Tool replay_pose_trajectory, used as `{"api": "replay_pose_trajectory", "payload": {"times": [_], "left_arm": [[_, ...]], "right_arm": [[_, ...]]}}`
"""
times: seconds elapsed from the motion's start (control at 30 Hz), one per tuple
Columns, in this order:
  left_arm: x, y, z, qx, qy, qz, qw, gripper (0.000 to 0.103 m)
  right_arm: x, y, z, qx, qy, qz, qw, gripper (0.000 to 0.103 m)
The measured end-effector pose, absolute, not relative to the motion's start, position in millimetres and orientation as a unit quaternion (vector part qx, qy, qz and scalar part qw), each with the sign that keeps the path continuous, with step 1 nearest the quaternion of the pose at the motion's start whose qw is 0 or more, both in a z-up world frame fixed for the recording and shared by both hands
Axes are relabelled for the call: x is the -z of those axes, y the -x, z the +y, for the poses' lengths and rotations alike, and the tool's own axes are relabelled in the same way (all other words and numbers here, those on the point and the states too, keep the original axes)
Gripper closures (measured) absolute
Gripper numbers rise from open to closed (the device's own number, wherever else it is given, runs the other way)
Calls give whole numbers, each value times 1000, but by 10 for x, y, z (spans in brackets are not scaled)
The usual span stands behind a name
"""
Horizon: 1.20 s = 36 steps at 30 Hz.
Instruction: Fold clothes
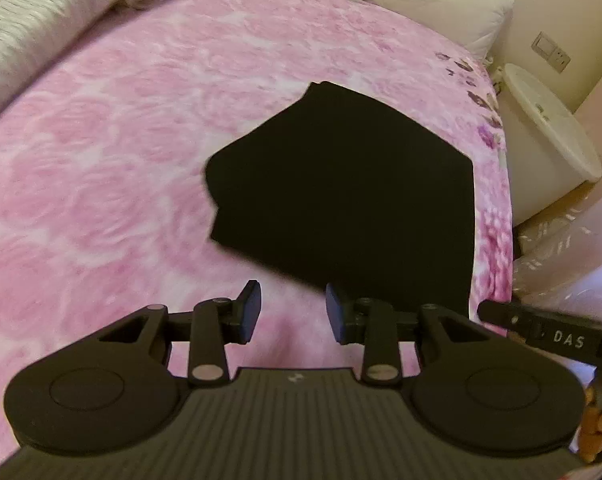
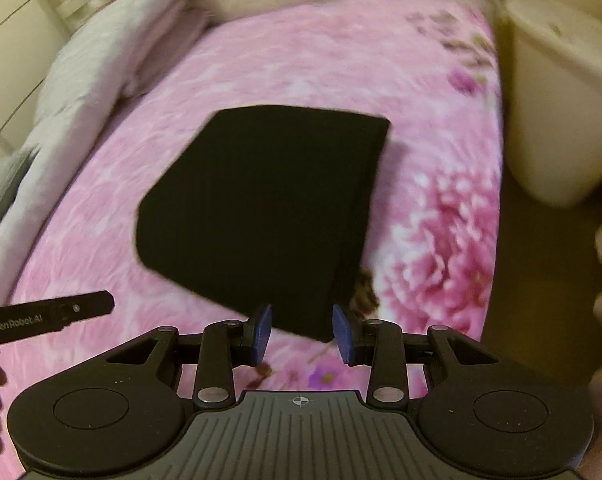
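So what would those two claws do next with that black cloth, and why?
Probably ease the right gripper forward to pinch the near corner of the black garment. Both grippers are open and hold nothing; the left gripper hovers beside that near edge. The garment lies flat on the pink bedspread, partly folded, likely needing another fold.

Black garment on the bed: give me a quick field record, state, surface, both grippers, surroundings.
garment: black garment, folded into a compact flat shape, lying on the bed
surface: pink floral bedspread
left gripper: open, empty, just short of the garment's near edge
right gripper: open, empty, at the garment's near corner; contact cannot be told
surroundings: white quilt along the far left side, cream round stool off the bed's right side
image quality: motion blur in the right wrist view
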<state>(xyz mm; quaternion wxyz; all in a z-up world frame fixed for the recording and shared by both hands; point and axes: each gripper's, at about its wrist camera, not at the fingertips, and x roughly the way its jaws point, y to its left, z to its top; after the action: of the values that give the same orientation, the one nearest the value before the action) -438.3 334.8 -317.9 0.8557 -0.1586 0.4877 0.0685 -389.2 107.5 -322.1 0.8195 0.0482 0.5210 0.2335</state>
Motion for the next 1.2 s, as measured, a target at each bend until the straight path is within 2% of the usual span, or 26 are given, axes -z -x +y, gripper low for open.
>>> {"api": "replay_pose_trajectory", "payload": {"times": [0.4, 0.7, 0.8, 0.83, 0.87, 0.9, 0.97, 1.2], "left_arm": [[3428, 2899, 3787, 19, 169, 459, 872, 69], [3692, 2334, 4087, 85, 204, 473, 853, 66], [3748, 2261, 4134, 119, 221, 470, 846, 72], [3757, 2245, 4146, 132, 227, 467, 844, 83], [3760, 2235, 4153, 143, 229, 464, 844, 90], [3749, 2242, 4151, 148, 224, 460, 846, 94], [3713, 2280, 4149, 149, 217, 448, 854, 96], [3753, 2205, 4167, 137, 210, 434, 865, 96]], "right_arm": [[3623, 2506, 726, -159, -208, 482, 836, 67], [3836, 2063, 828, -164, -234, 506, 814, 67], [3892, 2042, 848, -156, -238, 509, 812, 67], [3876, 2048, 852, -159, -233, 507, 815, 68], [3859, 2053, 855, -161, -227, 504, 818, 72], [3831, 2056, 872, -165, -214, 500, 823, 90], [3758, 2080, 902, -172, -193, 487, 834, 94], [3581, 2085, 1064, -183, -145, 435, 870, 96]]}}
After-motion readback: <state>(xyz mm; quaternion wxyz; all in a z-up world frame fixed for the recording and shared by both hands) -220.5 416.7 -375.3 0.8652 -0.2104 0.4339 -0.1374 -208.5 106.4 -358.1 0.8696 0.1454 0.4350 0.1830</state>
